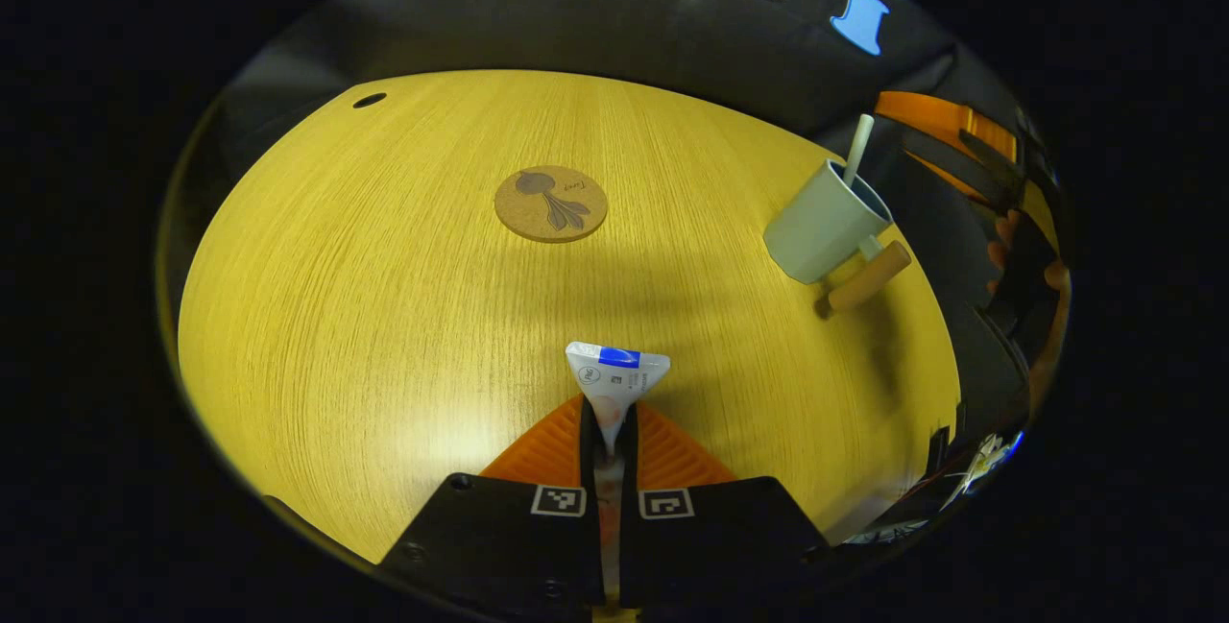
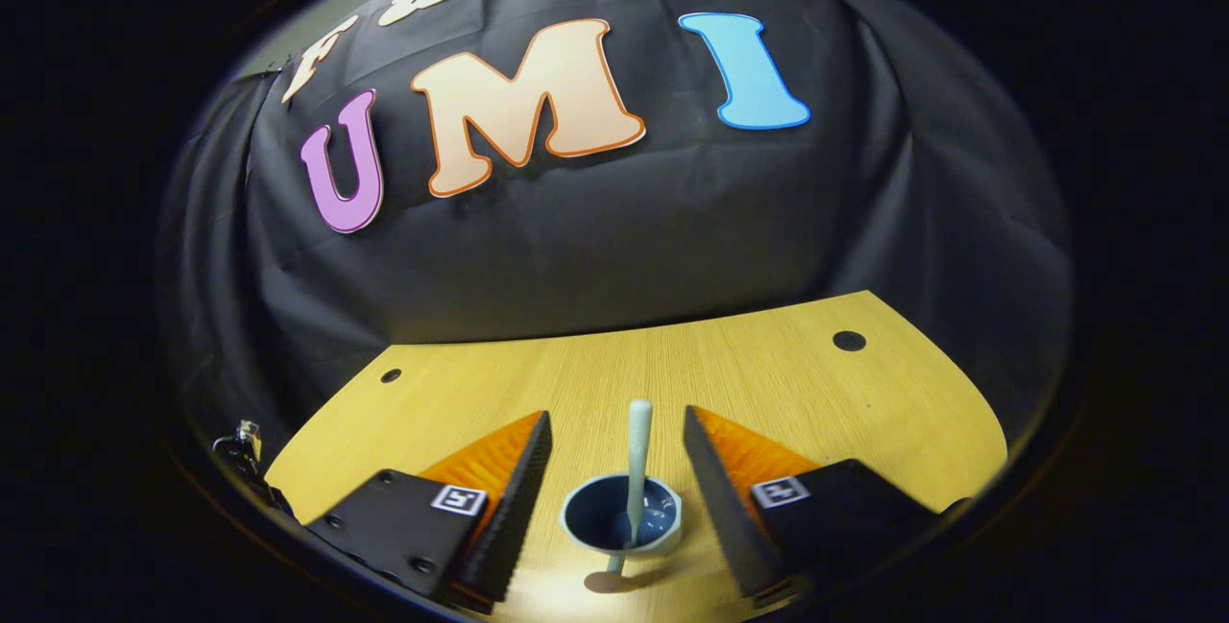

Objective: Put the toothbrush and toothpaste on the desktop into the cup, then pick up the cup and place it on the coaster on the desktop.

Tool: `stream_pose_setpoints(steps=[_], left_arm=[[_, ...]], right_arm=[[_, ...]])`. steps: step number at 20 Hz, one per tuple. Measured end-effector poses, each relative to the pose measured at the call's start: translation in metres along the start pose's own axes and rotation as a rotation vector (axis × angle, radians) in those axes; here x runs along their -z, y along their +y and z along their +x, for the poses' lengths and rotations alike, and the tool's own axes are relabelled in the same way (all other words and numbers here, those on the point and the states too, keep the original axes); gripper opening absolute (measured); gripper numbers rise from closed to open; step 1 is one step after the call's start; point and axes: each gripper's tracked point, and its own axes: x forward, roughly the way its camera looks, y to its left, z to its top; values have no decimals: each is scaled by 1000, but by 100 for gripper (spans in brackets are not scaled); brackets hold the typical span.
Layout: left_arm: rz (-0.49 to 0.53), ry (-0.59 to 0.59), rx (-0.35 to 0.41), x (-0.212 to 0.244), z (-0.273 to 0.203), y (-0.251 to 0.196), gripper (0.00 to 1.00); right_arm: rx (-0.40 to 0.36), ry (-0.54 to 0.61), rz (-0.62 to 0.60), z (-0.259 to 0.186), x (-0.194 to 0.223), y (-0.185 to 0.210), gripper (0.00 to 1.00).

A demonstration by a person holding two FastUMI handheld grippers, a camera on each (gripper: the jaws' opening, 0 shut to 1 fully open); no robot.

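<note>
Yellow wood-grain desktop (image 1: 384, 316) before black cloth wall. Your left gripper (image 1: 608, 426) clamped tight on white toothpaste tube with blue band (image 1: 617, 375), tube lifted above desktop. Round cork coaster (image 1: 551, 203) sits mid-desk, bare. Your right gripper (image 2: 614, 469) spread wide, holding nothing, straddling pale mug with wooden handle (image 1: 831, 220); pale toothbrush (image 2: 638, 460) stands inside mug.

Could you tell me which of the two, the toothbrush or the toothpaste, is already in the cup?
The toothbrush: it stands in the cup. The left gripper holds the toothpaste.
</note>
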Motion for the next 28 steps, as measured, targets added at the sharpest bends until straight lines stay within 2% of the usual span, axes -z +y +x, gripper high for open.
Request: stream_pose_setpoints(steps=[1,5,8,15,17,23,27,28], left_arm=[[-6,-8,-4,-1,0,0,6],[-18,-27,-11,-3,1,-1,2],[-27,-53,17,-9,-5,-7,1],[30,-239,103,-68,-26,-57,1],[33,-328,159,-96,-37,-79,1],[46,-487,323,-158,-54,-136,1],[77,-540,409,-191,-55,-172,3],[77,-550,428,-198,-55,-180,1]], right_arm=[[-1,1,-2,-11,2,-3,97],[16,20,-18,-34,8,-20,96],[29,23,-27,-51,11,-36,96],[57,31,3,-77,18,-62,96],[53,31,6,-86,19,-64,96],[53,58,5,-113,38,-69,96],[85,78,14,-131,53,-84,96],[96,86,18,-134,57,-88,96]])
